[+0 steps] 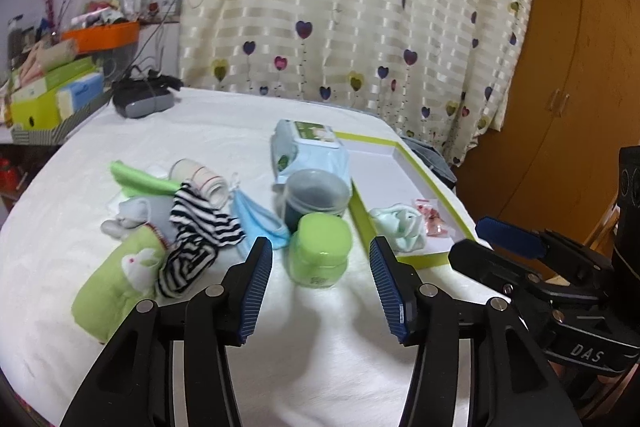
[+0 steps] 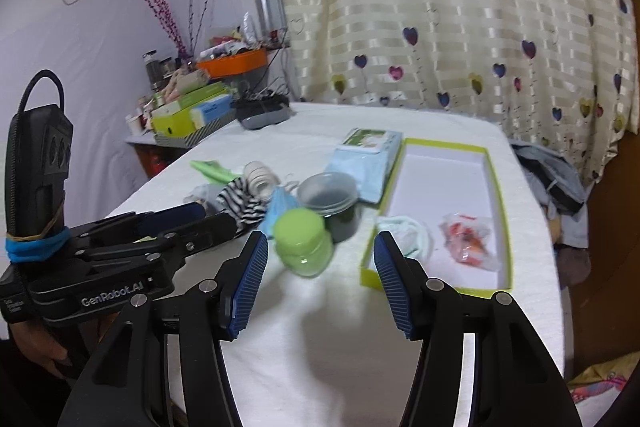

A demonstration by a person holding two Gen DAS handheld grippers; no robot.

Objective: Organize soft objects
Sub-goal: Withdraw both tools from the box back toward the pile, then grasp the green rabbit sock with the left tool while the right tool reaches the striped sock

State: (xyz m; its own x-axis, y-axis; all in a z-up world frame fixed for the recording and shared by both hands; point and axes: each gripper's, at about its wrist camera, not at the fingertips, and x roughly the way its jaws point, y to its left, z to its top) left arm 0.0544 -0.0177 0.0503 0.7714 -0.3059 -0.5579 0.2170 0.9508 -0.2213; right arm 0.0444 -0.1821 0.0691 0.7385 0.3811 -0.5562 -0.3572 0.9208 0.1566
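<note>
The green jar (image 1: 320, 253) stands just ahead of the left fingers (image 1: 320, 291), between them and the pile of socks (image 1: 200, 231). A reach for the soft things could knock the jar over. The green box (image 2: 502, 195), with one pale cloth (image 2: 412, 237) inside, lies ahead of the right fingers (image 2: 322, 279). Both pairs of fingers are wide apart and hold nothing.
</note>
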